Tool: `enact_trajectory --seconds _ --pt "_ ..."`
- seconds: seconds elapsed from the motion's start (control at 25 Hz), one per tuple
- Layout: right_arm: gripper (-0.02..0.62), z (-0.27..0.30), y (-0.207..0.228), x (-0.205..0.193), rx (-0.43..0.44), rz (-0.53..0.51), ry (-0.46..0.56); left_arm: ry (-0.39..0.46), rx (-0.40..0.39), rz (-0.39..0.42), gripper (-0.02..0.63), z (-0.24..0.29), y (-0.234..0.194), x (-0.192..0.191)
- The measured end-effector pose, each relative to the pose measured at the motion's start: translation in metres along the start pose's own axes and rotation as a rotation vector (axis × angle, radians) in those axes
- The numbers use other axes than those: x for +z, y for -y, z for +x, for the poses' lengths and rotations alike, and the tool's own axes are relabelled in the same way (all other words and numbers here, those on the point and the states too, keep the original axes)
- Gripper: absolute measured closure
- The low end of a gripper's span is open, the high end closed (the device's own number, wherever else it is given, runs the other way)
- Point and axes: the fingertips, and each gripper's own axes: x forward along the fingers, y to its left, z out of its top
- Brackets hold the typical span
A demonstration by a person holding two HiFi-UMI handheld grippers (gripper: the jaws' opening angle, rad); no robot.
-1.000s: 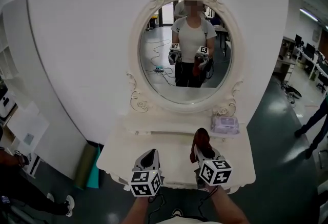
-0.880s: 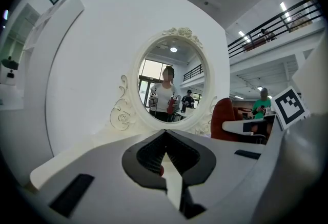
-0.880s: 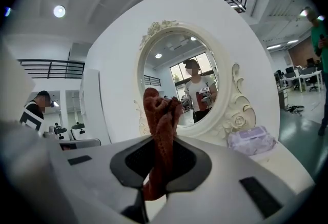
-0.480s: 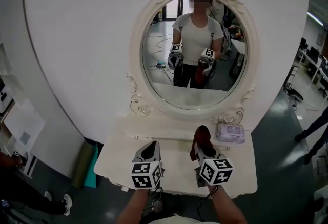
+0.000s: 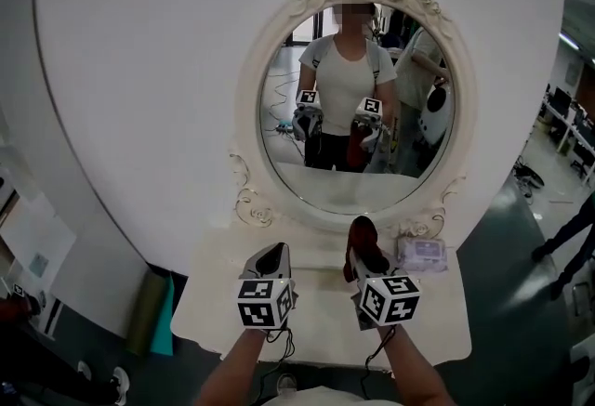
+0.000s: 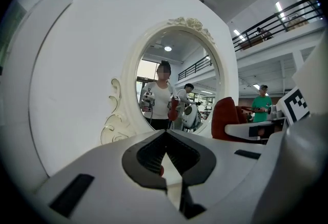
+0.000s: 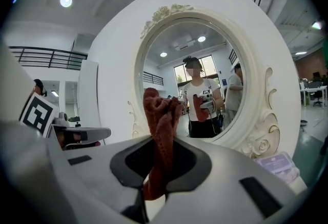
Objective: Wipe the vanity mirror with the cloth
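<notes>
An oval vanity mirror (image 5: 358,98) in an ornate cream frame (image 5: 253,200) stands at the back of a cream vanity table (image 5: 316,320). My right gripper (image 5: 364,257) is shut on a dark red cloth (image 5: 361,243), which sticks up from the jaws (image 7: 160,130) in front of the mirror (image 7: 205,79). My left gripper (image 5: 271,260) is shut with nothing in it and hovers over the table beside the right one. In the left gripper view the mirror (image 6: 174,79) is ahead and the cloth (image 6: 224,118) shows at the right. Both grippers are short of the glass.
A pack of wipes (image 5: 423,255) lies on the table at the back right, under the frame. A white curved wall (image 5: 139,70) backs the vanity. A green and teal roll (image 5: 156,311) leans on the floor at the left. A person's legs (image 5: 567,237) show at the far right.
The view has shifted a little, so the mirror sits slightly left and its reflection has changed. Both grippers keep their places over the table, the cloth still held.
</notes>
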Motion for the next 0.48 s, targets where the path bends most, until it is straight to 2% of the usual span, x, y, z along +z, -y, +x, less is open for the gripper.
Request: enact_trajectory --seconds 0.2,0.48 --pt "0.537 0.024 -0.008 0.041 0.02 -0.091 0.03 0.032 -0.03 0.066 0.6 0.021 -0.003 0.049" --pt "0.537 0.048 -0.015 0.131 0.02 -0.374 0.067 0.148 -0.019 0.118 0.6 0.034 -0.017 0.15"
